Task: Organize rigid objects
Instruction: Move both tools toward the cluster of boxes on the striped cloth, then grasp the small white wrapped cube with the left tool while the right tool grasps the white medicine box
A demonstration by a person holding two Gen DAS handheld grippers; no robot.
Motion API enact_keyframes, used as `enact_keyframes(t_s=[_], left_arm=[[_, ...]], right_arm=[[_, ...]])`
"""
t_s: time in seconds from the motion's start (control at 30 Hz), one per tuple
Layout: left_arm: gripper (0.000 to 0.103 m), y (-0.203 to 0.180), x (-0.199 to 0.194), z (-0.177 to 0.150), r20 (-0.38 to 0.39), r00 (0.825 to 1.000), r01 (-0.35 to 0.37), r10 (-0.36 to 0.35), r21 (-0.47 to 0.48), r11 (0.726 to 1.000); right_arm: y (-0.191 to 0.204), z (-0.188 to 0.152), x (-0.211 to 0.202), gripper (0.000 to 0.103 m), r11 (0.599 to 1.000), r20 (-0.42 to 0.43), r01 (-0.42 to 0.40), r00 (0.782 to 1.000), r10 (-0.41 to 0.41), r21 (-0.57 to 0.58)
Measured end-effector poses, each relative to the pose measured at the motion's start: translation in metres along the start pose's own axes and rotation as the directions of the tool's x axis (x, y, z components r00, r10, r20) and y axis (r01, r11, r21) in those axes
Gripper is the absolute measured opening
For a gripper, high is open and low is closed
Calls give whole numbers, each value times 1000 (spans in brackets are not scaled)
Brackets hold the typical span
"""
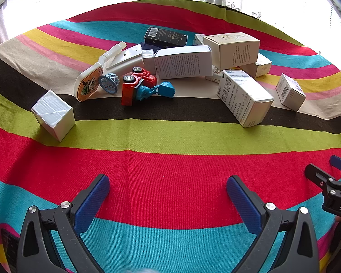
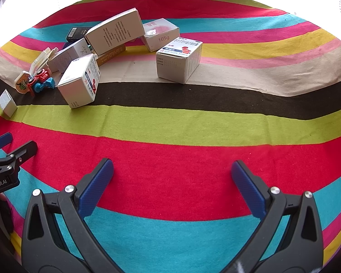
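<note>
Several cardboard boxes lie in a loose heap on the striped cloth. In the left wrist view a small white cube box (image 1: 53, 115) sits apart at left, a long white box (image 1: 184, 62) leans in the middle, and a medicine box (image 1: 245, 97) lies at right. A red and blue toy truck (image 1: 143, 87) lies on its side beside a white toy basketball stand (image 1: 102, 75). In the right wrist view a medicine box (image 2: 179, 60) stands alone. My left gripper (image 1: 168, 193) and right gripper (image 2: 171, 177) are both open and empty, well short of the heap.
A black box (image 1: 166, 36) lies at the back of the heap. A tan box (image 1: 233, 49) rests on another box. A small barcode box (image 1: 289, 92) sits far right. The striped cloth (image 2: 193, 134) covers the table. A bright window is behind.
</note>
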State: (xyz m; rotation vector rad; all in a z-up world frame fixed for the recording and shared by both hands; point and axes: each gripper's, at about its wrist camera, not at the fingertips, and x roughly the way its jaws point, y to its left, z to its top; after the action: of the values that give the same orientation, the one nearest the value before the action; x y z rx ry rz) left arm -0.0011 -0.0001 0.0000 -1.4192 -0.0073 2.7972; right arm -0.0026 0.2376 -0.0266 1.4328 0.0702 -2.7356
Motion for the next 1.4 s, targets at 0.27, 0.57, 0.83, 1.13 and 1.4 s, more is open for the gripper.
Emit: enact_keyframes(t_s=[0.27,0.57,0.83,1.13,1.4], left_arm=[[103,1,-4,-6,-29,999,30,-28,39,999],[103,35,-20,-18,-34,998,-58,54,-124,991],[103,88,-6,17,-32,983,-180,179,-279,943],[103,113,25,62,-19,948,-297,318,-412,861],[35,118,22,51,-8,963,-252,269,-376,892]], right_arm=[[53,24,-4,103,975,33,-207,977,210,-86],[109,77,39,98,955,6,-255,966,259,-150],[107,80,45,43,961,27,-214,975,222,-172],[102,71,34,44,966,58,-190,978,203,-175],[110,73,28,44,962,54,-205,974,218,-178]])
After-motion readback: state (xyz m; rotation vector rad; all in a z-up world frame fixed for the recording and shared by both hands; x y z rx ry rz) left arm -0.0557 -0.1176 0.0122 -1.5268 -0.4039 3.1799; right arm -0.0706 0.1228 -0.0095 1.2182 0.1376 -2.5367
